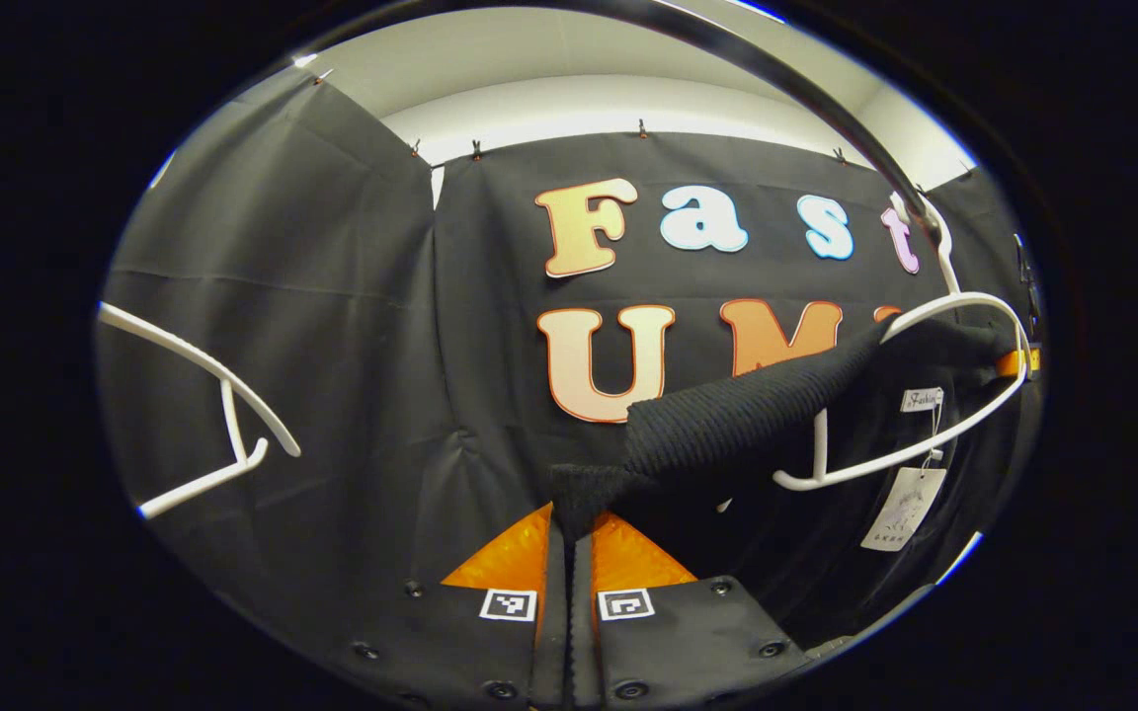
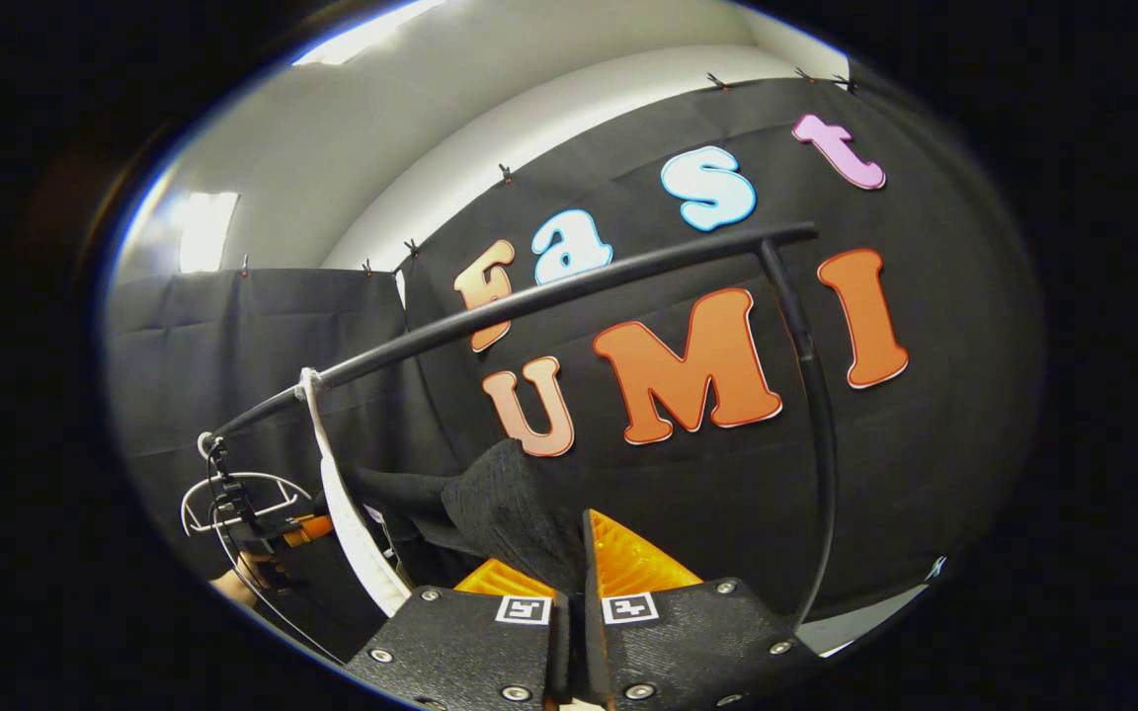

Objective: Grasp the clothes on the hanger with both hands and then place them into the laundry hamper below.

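We see a black rail (image 2: 569, 291) running across the right gripper view, with a black post (image 2: 806, 395) going down from its right end. In the left gripper view the same rail (image 1: 776, 74) curves over the top.

The black sweater (image 1: 757, 405) hangs on a white hanger (image 1: 925, 449) at the right of the left gripper view. The hook of that hanger goes over the rail. One edge of the sweater stretches down and left from the hanger to our left gripper (image 1: 570, 528). Its orange fingers (image 1: 510, 558) are pressed close together and the black cloth is pinched between them.

In the right gripper view the sweater (image 2: 505, 509) bunches up just above our right gripper (image 2: 569, 568). Its two fingers (image 2: 628, 558) are close together too, and the cloth goes down between them, so it holds the sweater as well. The white hanger (image 2: 352, 528) is just to the left of it, seen from its edge.

A second white hanger (image 1: 223, 415) is at the far left of the left gripper view, with nothing on it.

A white tag (image 1: 903, 509) dangles on a string from the sweater, near the right end of its hanger. A small white label (image 1: 921, 399) sits just above it.

Far off at the lower left of the right gripper view we see the other gripper (image 2: 283, 533) and a bit of the hand (image 2: 248, 573) that holds it.
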Action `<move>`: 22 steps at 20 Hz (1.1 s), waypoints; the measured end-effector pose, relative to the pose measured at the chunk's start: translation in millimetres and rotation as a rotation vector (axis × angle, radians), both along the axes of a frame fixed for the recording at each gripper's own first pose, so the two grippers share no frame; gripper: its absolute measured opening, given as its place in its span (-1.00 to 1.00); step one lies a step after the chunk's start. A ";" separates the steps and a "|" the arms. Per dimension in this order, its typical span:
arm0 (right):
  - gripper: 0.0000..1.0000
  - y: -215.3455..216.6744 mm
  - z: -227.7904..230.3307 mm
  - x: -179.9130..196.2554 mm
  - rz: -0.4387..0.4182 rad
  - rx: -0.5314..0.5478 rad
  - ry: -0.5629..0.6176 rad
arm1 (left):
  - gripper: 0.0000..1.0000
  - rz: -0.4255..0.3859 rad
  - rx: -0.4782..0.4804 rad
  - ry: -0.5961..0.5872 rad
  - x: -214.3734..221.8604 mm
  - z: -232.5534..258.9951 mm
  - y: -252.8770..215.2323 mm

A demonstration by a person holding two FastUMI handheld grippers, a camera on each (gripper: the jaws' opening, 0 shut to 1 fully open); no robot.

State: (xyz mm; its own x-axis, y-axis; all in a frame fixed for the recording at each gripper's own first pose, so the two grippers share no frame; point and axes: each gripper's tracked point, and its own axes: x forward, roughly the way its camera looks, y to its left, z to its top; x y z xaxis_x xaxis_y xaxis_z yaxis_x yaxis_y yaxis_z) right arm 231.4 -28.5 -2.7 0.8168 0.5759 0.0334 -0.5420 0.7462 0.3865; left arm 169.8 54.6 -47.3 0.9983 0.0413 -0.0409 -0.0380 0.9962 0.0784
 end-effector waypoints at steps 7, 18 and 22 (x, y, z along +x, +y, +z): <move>-0.91 6.5 -58.7 -3.9 0.037 0.072 0.092 | -0.82 -0.003 -0.018 0.035 -28.7 -22.6 -12.3; -0.91 64.4 -161.4 -24.5 0.069 0.100 0.270 | -0.82 0.038 -0.055 0.098 -43.2 -55.4 -19.6; -0.91 97.0 -177.3 -38.2 0.082 0.105 0.312 | -0.82 0.151 -0.083 0.097 -32.4 -54.2 11.0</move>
State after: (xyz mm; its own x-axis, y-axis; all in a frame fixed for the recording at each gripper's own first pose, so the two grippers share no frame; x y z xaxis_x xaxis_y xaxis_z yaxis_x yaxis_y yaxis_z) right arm 193.2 68.5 -179.9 0.7482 0.6466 -0.1488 -0.4418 0.6528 0.6154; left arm 137.4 65.6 -101.5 0.9723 0.1825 -0.1459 -0.1834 0.9830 0.0072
